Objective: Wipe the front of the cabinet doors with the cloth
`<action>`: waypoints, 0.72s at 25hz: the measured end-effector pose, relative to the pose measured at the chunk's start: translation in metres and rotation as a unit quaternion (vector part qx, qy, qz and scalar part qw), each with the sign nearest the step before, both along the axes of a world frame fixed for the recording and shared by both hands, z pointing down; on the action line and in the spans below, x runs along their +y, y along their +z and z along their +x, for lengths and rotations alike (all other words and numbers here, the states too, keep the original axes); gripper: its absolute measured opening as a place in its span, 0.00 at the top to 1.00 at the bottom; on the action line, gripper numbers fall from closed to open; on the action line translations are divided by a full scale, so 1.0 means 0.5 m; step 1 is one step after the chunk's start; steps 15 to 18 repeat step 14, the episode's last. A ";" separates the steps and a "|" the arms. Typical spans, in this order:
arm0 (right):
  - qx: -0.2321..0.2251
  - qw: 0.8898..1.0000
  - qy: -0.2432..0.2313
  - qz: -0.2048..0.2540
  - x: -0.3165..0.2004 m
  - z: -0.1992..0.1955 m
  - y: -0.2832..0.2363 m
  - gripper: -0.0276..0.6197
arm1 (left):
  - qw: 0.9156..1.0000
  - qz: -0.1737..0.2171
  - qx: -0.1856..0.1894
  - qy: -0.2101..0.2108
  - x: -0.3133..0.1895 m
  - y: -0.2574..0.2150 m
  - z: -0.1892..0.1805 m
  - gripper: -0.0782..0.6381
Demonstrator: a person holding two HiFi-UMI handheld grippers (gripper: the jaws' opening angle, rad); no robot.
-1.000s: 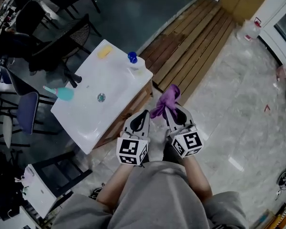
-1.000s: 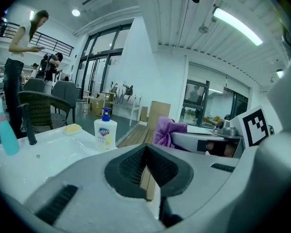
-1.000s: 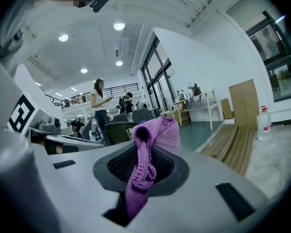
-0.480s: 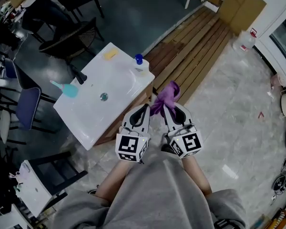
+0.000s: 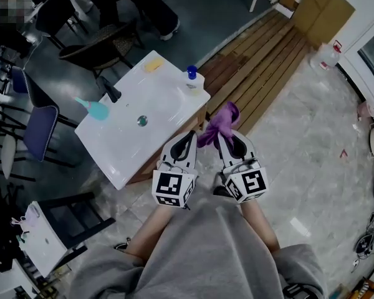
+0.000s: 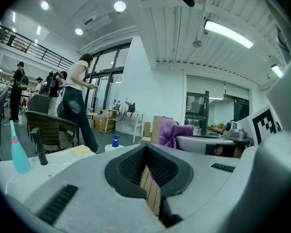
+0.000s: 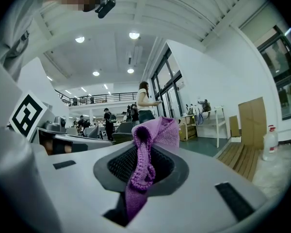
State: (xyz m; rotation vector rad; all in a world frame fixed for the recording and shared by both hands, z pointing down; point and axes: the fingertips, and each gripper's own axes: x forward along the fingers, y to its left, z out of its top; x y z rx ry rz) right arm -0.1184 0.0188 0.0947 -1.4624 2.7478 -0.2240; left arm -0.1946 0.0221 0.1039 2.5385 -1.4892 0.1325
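Fingers of the right gripper (image 7: 144,147) are pinched tight on the purple cloth (image 7: 157,132), which sticks up past their tips. The left gripper (image 6: 146,152) has its fingers closed on nothing. Both hover side by side, just beside the cabinet (image 5: 198,118) under the white sink (image 5: 156,98).

We read no words, numbers or brands; the cubes (image 5: 172,189) on the left claw (image 5: 186,143) and right claw (image 5: 223,139) show only square markers.
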 end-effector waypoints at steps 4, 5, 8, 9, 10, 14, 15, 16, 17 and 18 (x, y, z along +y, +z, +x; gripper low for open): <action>0.000 1.000 -0.001 -0.001 -0.001 -0.009 0.002 0.88 | 1.000 0.000 -0.001 0.001 0.002 0.002 -0.005 0.88; -0.001 1.000 0.000 -0.002 -0.003 -0.009 0.004 0.88 | 1.000 -0.001 -0.001 0.001 0.000 0.003 -0.004 0.88; 0.002 1.000 -0.004 -0.002 -0.004 -0.011 0.004 0.88 | 1.000 -0.003 -0.001 0.000 -0.002 0.004 -0.004 0.88; 0.003 1.000 -0.004 -0.002 -0.002 -0.011 0.004 0.88 | 1.000 -0.003 -0.001 0.000 -0.001 0.004 -0.004 0.88; 0.002 1.000 -0.003 -0.003 0.000 -0.011 0.005 0.88 | 1.000 -0.003 -0.001 0.001 0.001 0.004 -0.004 0.88; -0.002 1.000 0.004 -0.005 0.005 -0.011 0.013 0.88 | 1.000 -0.001 -0.002 0.002 0.004 0.006 -0.007 0.88; -0.002 1.000 0.004 -0.005 0.005 -0.011 0.013 0.88 | 1.000 -0.001 -0.002 0.002 0.004 0.006 -0.007 0.88; -0.002 1.000 0.004 -0.005 0.005 -0.011 0.013 0.88 | 1.000 -0.001 -0.002 0.002 0.004 0.006 -0.007 0.88; -0.002 1.000 0.004 -0.005 0.005 -0.011 0.013 0.88 | 1.000 -0.001 -0.002 0.002 0.004 0.006 -0.007 0.88; -0.002 1.000 0.004 -0.005 0.005 -0.011 0.013 0.88 | 1.000 -0.001 -0.002 0.002 0.004 0.006 -0.007 0.88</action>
